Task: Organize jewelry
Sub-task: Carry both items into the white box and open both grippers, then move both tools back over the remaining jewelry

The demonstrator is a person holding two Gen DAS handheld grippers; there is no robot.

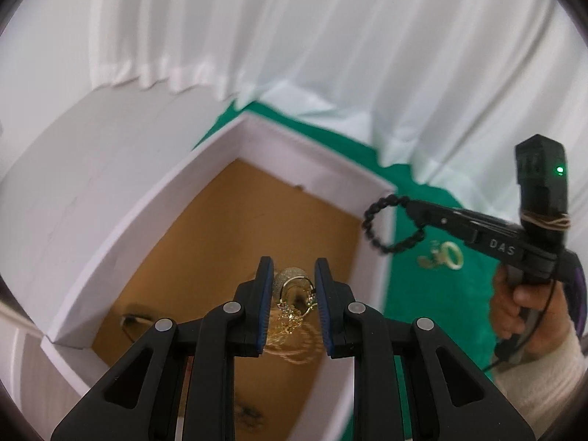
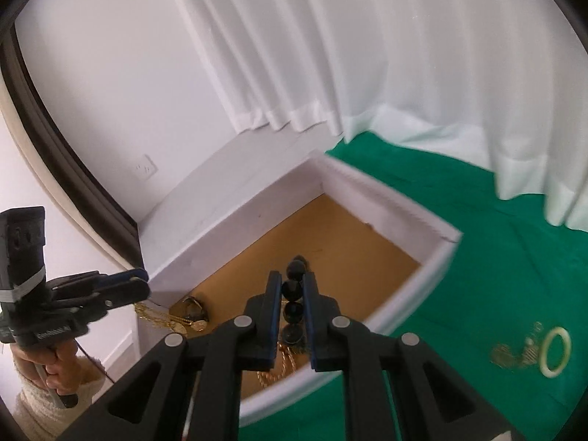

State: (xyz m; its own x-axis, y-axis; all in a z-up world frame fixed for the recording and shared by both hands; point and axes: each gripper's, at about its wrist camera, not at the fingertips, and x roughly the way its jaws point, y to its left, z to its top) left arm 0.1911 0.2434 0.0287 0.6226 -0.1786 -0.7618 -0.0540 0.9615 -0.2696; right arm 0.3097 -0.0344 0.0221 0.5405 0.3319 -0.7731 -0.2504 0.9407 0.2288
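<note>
The right gripper (image 2: 292,307) pinches the black bead bracelet (image 1: 391,225) over the box (image 1: 217,150); the left gripper (image 1: 294,290), narrowed, clamps gold jewelry (image 1: 294,294) (chains could snag below the fingers)

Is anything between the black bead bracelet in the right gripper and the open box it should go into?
Nothing visible. The black bead bracelet hangs from the right gripper at the box rim; the box is open-topped.

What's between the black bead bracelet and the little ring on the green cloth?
In the left wrist view, only bare green cloth lies between the black bead bracelet and the pale ring.
</note>
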